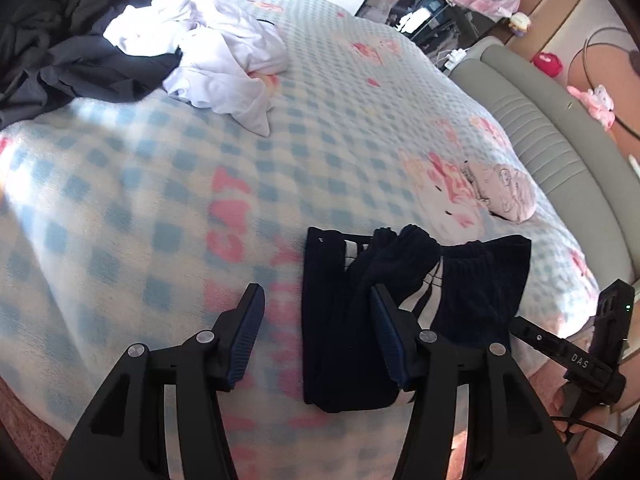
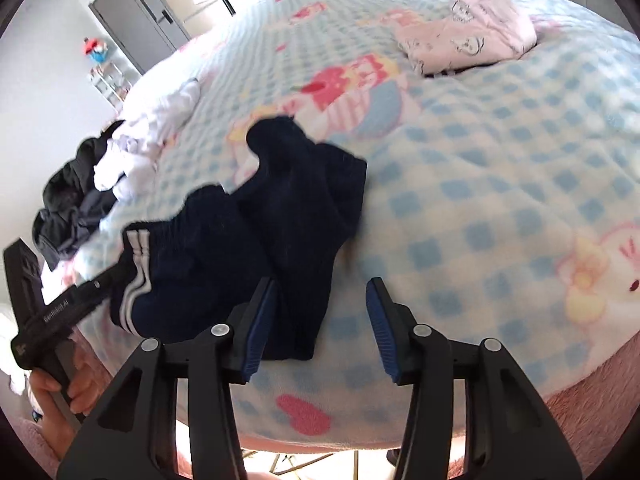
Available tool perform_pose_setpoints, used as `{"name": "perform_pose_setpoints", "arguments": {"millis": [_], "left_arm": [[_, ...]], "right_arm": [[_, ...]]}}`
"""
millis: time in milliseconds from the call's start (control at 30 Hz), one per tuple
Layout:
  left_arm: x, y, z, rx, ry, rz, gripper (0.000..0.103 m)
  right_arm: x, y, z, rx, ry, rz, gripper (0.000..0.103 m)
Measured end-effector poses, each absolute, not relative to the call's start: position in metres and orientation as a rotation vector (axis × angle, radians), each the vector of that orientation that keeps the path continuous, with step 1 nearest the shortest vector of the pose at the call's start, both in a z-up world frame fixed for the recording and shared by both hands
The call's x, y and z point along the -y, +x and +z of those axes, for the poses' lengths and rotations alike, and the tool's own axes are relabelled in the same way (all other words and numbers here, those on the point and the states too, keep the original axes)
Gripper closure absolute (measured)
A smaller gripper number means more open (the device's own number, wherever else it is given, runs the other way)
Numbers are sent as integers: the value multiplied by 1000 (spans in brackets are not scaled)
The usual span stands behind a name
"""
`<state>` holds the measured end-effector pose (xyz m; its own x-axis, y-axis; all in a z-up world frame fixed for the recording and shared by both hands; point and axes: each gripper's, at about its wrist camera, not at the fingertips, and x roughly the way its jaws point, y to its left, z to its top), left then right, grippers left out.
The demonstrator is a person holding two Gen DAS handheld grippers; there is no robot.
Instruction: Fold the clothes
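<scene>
**Both claws wide open over the navy pants on the bed**

From my left wrist camera, the left claw (image 1: 318, 330) is spread wide and grips nothing. Its right finger sits over the navy pants (image 1: 344, 320), which lie bunched and partly folded on the checked blanket (image 1: 140, 200) near the bed's front edge. Farther back a white garment (image 1: 224, 64) lies crumpled against a dark garment (image 1: 60, 40). A folded pink garment (image 1: 504, 192) rests toward the right, near the grey headboard (image 1: 540, 120). The other handheld unit (image 1: 580, 356) shows at the right edge.

From my right wrist camera, the right claw (image 2: 322, 328) also gapes wide, empty. Its left finger overlaps the navy pants (image 2: 260, 240); white stripes (image 2: 136, 280) show at their left end. The pink garment (image 2: 468, 40) lies well beyond, and the white garment (image 2: 160, 120) and dark garment (image 2: 68, 208) sit far left. A hand (image 2: 52, 392) holds the left unit at the left edge
</scene>
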<state>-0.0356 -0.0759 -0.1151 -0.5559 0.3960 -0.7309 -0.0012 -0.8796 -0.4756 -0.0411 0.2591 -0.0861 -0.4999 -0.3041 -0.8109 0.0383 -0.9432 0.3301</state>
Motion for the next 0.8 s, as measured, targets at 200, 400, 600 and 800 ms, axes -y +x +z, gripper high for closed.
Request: {"name": "perform_pose_setpoints", "arguments": {"millis": [200, 400, 600, 800], "left_arm": [[64, -43, -133, 706, -1401, 2332, 46], [51, -46, -128, 699, -1323, 2309, 62], [44, -51, -134, 646, -1377, 2315, 59], [37, -46, -120, 634, -1350, 2348, 73]], "right_arm": [[-246, -52, -91, 457, 1424, -2387, 39], [-224, -64, -97, 387, 1442, -2347, 55], [-209, -79, -111, 346, 1482, -2295, 52], [-213, -74, -99, 343, 1420, -2316, 76]]}}
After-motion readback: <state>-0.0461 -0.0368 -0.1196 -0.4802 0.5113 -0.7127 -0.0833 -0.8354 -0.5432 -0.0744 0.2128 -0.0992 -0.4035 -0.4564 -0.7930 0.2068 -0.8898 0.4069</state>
